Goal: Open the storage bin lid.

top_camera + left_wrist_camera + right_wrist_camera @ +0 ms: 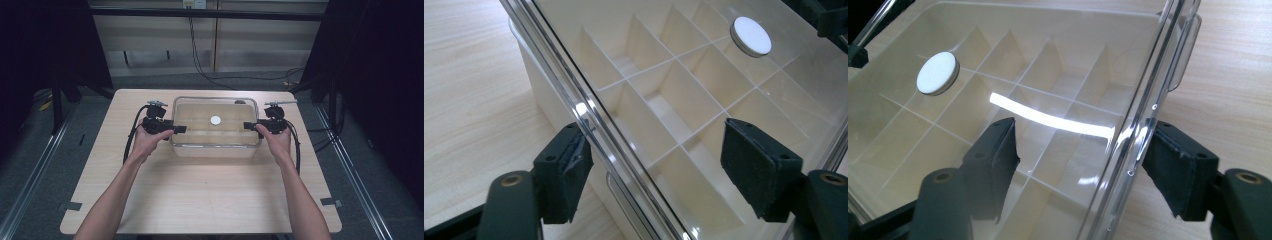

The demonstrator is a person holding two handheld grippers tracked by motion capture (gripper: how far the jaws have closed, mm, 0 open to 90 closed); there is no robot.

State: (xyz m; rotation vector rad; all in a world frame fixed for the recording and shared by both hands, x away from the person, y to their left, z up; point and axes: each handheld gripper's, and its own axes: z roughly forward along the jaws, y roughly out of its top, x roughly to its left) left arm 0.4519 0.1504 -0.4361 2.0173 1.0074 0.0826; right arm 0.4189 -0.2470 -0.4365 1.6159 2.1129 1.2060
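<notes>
A clear-lidded plastic box (216, 146) with cream dividers stands on the wooden table (200, 200). A white round disc (215, 120) lies on its lid, toward the middle. My left gripper (181, 129) is at the box's left end and my right gripper (248, 125) at its right end. In the left gripper view the left gripper (659, 135) straddles the lid's rim (574, 95), one pad outside by the rim, the other over the lid, and the disc (751, 36) lies beyond. The right gripper (1085, 132) straddles the opposite rim (1158, 90) the same way, with the disc (937, 73) to the far left. Both stand open.
A latch tab (1184, 55) sticks out from the box's side by the right gripper. Bare tabletop lies in front of the box and on both sides. Cables (200, 60) run over the floor behind the table, and dark curtains flank it.
</notes>
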